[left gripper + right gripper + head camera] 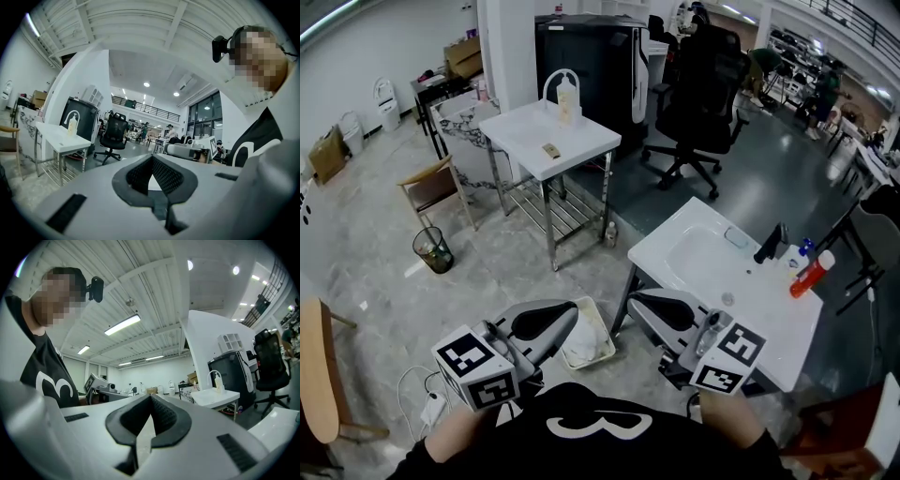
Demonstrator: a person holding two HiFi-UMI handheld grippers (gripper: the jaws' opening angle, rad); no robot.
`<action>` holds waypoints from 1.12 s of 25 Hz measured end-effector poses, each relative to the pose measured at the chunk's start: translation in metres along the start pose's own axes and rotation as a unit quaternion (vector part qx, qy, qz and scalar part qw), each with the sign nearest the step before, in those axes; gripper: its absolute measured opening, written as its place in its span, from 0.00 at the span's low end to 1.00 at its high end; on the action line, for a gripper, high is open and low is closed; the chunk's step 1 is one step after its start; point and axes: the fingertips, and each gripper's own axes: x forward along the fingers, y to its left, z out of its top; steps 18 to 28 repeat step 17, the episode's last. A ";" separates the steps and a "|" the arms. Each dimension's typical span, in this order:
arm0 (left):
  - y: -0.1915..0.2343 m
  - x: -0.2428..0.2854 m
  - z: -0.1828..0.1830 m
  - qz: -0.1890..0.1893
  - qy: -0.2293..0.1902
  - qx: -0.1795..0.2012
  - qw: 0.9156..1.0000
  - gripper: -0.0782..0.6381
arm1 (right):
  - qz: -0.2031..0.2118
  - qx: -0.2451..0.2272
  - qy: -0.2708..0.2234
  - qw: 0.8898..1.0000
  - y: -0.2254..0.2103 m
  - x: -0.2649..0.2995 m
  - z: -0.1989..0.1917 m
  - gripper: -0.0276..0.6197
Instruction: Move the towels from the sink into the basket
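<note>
Tools first: both are held level, close to the person's chest. The left tool point(565, 316) has its jaws pressed together with nothing between them. The right tool point(639, 300) is closed and empty just the same. Each tool's own view shows the dark pads meeting at the tip, with only open room beyond.

Between the two and lower down, the basket point(579, 363) stands on the floor, and a pale towel point(592, 328) lies crumpled inside it. Just right of the basket is the sink point(675, 246). Its basin looks bare apart from a small pale pad by the far rim. The tap point(769, 244) and a red bottle point(811, 276) are beyond the basin.

So the moving looks done, or close to it. If a towel is left that I cannot see, the right tool is the nearer one:
- Spread its jaws before reaching.
- Come down into the basin well short of the tap.
- Pinch a raised fold rather than a flat layer.
- Lift until the cloth hangs free of the rim.
- Carry it left and low over the basket before letting go.

Farther off stand a white bench point(520, 131) and a black chair point(701, 89).
</note>
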 end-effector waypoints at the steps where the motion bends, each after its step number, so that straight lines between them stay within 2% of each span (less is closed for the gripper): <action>1: 0.000 0.000 -0.001 0.001 0.000 0.000 1.000 0.12 | 0.000 0.000 0.001 1.000 0.000 0.000 -0.001 0.05; 14: 0.016 0.001 -0.009 0.026 0.001 0.014 1.000 0.12 | 0.006 0.000 0.011 1.000 -0.006 0.008 -0.018 0.05; 28: 0.019 0.003 -0.011 0.028 0.002 0.014 1.000 0.12 | 0.003 0.007 0.012 1.000 -0.013 0.008 -0.022 0.05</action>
